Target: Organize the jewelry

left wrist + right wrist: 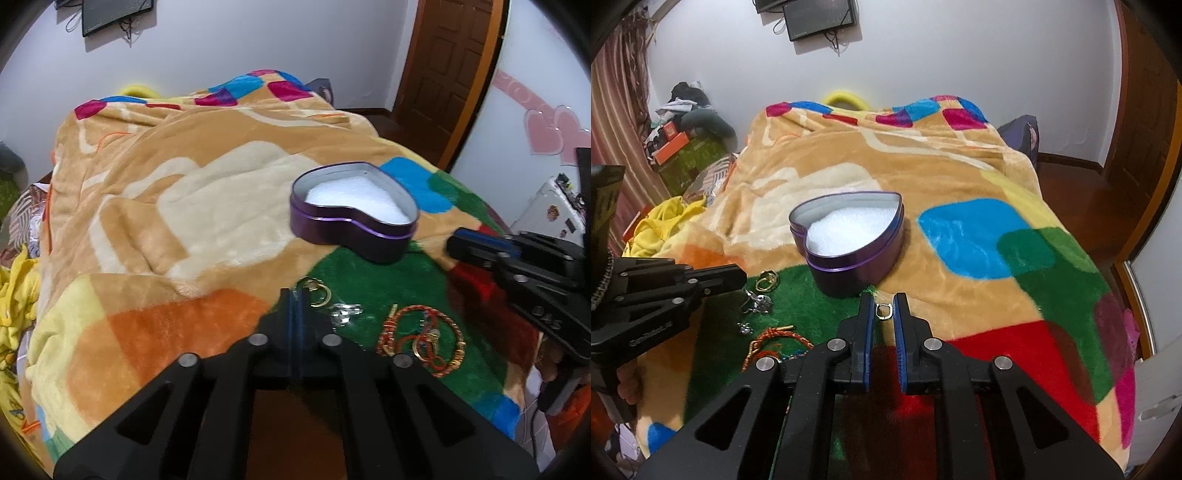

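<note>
Left tongs pressed together, blue pads touching, nothing visible between them. Tips sit over the green patch of the blanket, right at a gold ring pair lying just past and to the right of the tips. Cannot tell if the tips touch the gold piece.

Right tongs pinching a small ring, gold and silver, held upright between the blue pads near the tips. Pads look slightly apart only by the ring's width.

Tin, purple, heart-shaped, lid off, white foam inside, sits on the blanket just ahead of the right tongs' tips, a bit to their left. From the left view the tin is ahead and to the right of the left tongs, apart from them.

Loose jewelry on the green patch between the two tongs: silver pieces just right of the left tips, red-and-gold braided bracelets further right, nearer the right tongs' side. In the right view the bracelets lie left of the right tongs, partly hidden behind their frame.

Right tongs also seen in the left view, at the right edge, tips pointing toward the tin, near it.
</note>
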